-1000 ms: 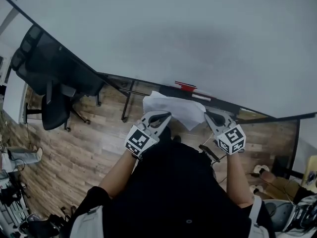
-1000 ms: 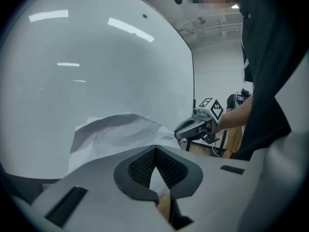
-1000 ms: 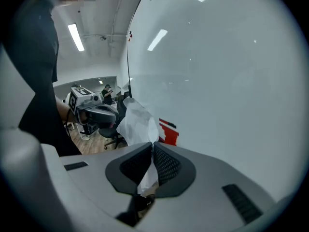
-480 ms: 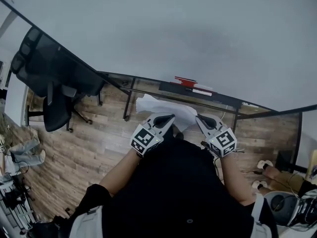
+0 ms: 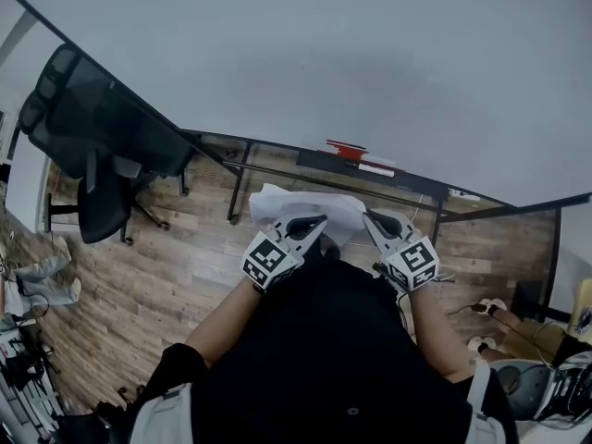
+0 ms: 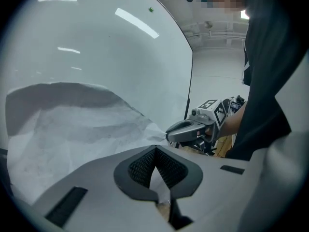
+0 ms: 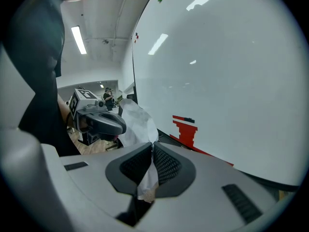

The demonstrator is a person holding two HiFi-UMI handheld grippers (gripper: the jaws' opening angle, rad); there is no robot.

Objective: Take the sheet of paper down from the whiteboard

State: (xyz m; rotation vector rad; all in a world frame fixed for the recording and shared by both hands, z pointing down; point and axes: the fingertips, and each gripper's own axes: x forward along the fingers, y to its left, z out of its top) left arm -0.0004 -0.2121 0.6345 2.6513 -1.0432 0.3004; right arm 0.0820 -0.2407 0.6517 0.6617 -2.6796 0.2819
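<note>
The left forearm (image 5: 227, 317) and the right forearm (image 5: 435, 331) reach forward from the body, side by side. The left tongs (image 5: 317, 220) and the right tongs (image 5: 370, 218) lean toward each other, tips near. Each has its jaws closed on the sheet of paper (image 5: 301, 202).

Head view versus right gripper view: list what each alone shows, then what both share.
Head view only: the black office chair, and the right gripper from outside. Right gripper view only: a ceiling light, and that gripper's jaws shut on the sheet of paper. Both: the whiteboard, the sheet of paper, the red object, the left gripper.
</note>
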